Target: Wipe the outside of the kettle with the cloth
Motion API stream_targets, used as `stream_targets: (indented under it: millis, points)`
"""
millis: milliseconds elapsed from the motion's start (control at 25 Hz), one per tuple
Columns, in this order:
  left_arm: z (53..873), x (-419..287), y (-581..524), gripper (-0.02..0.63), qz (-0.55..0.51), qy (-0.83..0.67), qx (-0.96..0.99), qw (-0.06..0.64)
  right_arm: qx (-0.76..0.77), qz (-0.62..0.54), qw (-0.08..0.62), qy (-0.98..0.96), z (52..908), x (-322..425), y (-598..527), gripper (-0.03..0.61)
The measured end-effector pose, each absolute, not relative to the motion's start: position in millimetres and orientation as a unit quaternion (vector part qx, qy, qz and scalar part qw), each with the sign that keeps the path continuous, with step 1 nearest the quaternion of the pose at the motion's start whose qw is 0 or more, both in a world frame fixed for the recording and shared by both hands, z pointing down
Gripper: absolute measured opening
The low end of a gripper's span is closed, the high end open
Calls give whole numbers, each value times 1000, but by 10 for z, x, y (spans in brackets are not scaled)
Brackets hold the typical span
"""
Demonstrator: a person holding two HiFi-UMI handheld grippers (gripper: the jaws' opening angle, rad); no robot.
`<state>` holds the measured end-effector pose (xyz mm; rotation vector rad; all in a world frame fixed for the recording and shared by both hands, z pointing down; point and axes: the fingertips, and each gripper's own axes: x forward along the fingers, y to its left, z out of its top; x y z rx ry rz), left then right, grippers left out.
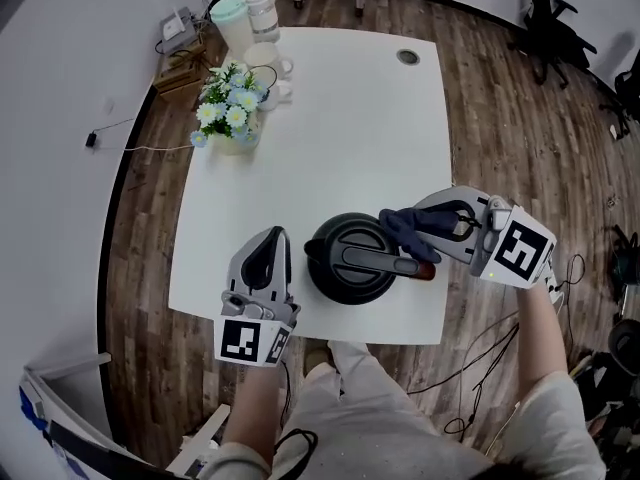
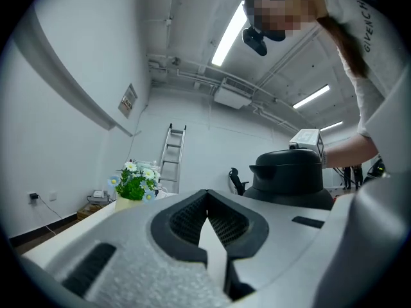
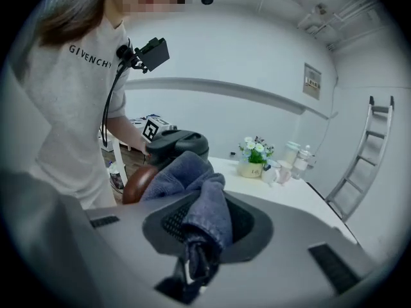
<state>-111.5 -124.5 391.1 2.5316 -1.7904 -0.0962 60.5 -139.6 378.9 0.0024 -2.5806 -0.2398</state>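
A black kettle (image 1: 350,258) stands near the front edge of the white table (image 1: 330,128), its handle ending in a brown tip (image 1: 425,270). My right gripper (image 1: 440,226) is shut on a dark blue cloth (image 1: 405,230), which lies against the kettle's right side by the handle. In the right gripper view the cloth (image 3: 196,204) hangs from the closed jaws, with the kettle (image 3: 176,145) just beyond. My left gripper (image 1: 268,260) sits left of the kettle, shut and empty; its view shows the kettle (image 2: 289,175) ahead to the right.
A pot of white and blue flowers (image 1: 230,108) stands at the table's far left, with jars and cups (image 1: 255,23) behind it. A grommet hole (image 1: 407,56) sits at the far right corner. Cables run over the wooden floor (image 1: 500,118).
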Motion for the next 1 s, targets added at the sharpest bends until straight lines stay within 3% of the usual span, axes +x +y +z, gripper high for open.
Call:
stream_targets:
  millis: [720,1000]
  points:
    - [4145,-1029,-1314,8,-19,-586,809,26,5,-16,405,-914,4993,653,-1554,67]
    - [3992,-968,-1452,8,-13,-556,831,-6,-24,-81,374,-923,4119,626,-1675,67]
